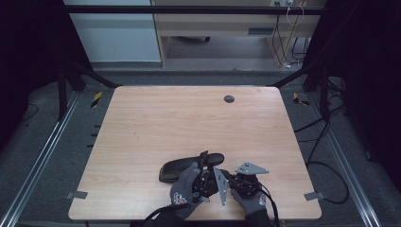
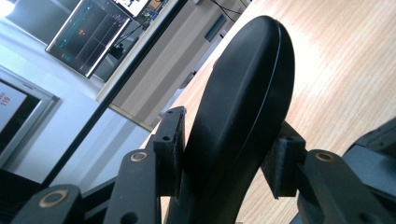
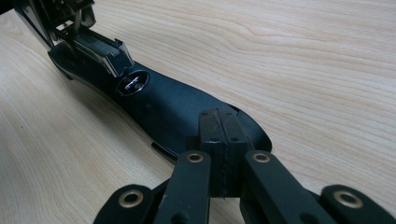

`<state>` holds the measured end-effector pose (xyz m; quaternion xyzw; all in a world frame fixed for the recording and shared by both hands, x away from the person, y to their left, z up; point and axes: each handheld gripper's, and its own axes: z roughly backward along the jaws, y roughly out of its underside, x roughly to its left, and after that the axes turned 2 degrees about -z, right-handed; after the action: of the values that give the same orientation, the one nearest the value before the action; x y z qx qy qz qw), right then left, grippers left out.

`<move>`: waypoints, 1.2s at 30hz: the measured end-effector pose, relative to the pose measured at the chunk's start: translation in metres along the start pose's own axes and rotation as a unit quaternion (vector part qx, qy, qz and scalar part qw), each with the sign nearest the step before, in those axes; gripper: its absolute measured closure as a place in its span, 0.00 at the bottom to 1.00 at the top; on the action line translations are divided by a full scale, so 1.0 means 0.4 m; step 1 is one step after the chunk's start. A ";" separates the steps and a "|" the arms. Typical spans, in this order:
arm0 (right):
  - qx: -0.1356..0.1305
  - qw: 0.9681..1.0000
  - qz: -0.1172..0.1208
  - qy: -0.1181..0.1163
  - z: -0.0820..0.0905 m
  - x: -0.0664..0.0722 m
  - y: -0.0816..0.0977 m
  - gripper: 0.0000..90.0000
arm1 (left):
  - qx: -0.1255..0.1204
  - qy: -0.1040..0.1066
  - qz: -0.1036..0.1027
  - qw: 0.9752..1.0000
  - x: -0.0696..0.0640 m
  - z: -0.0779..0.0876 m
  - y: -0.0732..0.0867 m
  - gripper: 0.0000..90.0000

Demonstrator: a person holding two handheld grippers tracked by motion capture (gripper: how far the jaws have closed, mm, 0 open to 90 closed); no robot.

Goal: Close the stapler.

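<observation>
The left hand-held gripper [image 2: 224, 163] clamps the black stapler [image 2: 243, 107] across its body, probably steadying it on the counter [image 1: 189, 118], while the right hand-held gripper [image 3: 224, 135], jaws together, rests on its end.

The stapler [image 1: 189, 166] is glossy black, with a silver metal magazine [image 3: 100, 49] and a round silver rivet [image 3: 132, 82]. The table [image 1: 189, 118] is pale wood with fine grain. Both gloves [image 1: 185, 187] are grey with red-and-white logos. Gripper plates [image 1: 251, 168] are grey.

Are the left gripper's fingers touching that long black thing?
Touching. The left gripper view shows both fingers pressed against the sides of the black stapler.
</observation>
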<state>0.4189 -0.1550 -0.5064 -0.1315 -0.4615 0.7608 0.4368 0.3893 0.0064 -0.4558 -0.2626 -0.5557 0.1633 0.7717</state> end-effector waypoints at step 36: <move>-0.006 1.000 0.001 0.002 0.020 -0.034 0.003 1.00 | 0.015 0.021 -0.080 0.996 -0.073 -0.021 0.013 0.58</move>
<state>0.4214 -0.1706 -0.5059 -0.1359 -0.4653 0.7581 0.4363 0.3879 -0.0073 -0.4834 -0.2094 -0.5560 0.1038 0.7976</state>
